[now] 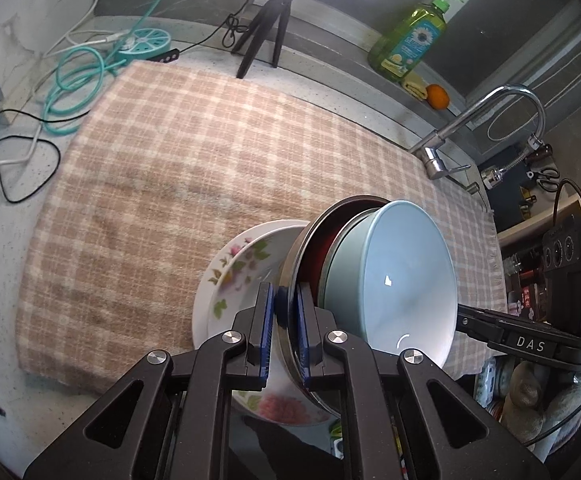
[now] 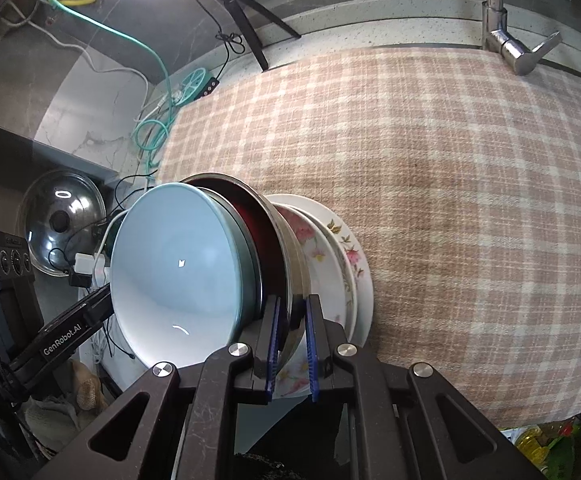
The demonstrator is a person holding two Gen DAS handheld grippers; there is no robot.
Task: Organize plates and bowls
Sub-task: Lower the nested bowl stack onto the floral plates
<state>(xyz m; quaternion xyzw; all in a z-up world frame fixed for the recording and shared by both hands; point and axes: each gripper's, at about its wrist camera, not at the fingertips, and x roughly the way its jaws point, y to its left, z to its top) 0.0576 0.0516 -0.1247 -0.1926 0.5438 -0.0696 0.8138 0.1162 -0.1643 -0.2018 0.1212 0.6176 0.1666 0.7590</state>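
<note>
A stack of dishes hangs between my two grippers. A light blue bowl (image 1: 406, 280) (image 2: 178, 272) sits on top, nested in a grey-green bowl (image 1: 342, 272) (image 2: 246, 248). Both rest inside a metal bowl (image 1: 294, 264) (image 2: 290, 248) with a red inside. My left gripper (image 1: 284, 324) is shut on the metal rim on one side, and my right gripper (image 2: 292, 336) is shut on the opposite side. Floral white plates (image 1: 234, 272) (image 2: 330, 252) lie directly under the metal bowl. I cannot tell whether they touch the checked cloth (image 1: 190, 160) (image 2: 470, 200).
A faucet (image 1: 490, 116) (image 2: 498, 20) stands at the cloth's far edge. A green soap bottle (image 1: 410, 36) and an orange (image 1: 437, 96) sit on the ledge. A tripod (image 1: 266, 28), teal cables (image 1: 78, 92) and a pot lid (image 2: 62, 220) lie around the counter.
</note>
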